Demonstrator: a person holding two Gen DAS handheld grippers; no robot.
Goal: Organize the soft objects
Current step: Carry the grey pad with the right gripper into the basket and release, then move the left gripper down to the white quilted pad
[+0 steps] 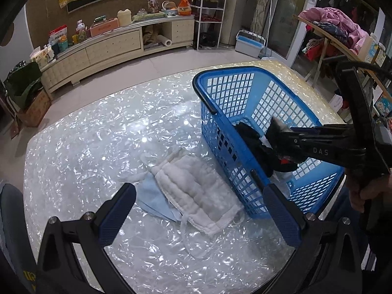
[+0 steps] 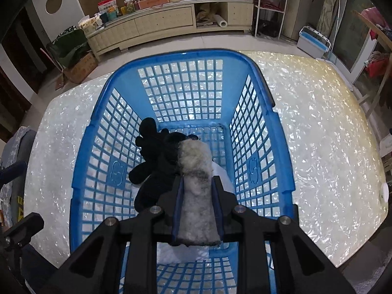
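Observation:
A blue plastic basket stands on the shiny table; it also shows in the right wrist view. My right gripper is shut on a grey-white fuzzy glove and holds it over the basket's inside; the gripper also shows in the left wrist view. A black glove lies in the basket beneath it, on something white. My left gripper is open above the table, over a white cloth face mask and a light blue mask lying left of the basket.
A long cream cabinet with clutter stands across the floor. A white shelf rack and a blue-white bin stand behind. A rack with clothes is at the right. A white round item sits at the table's right edge.

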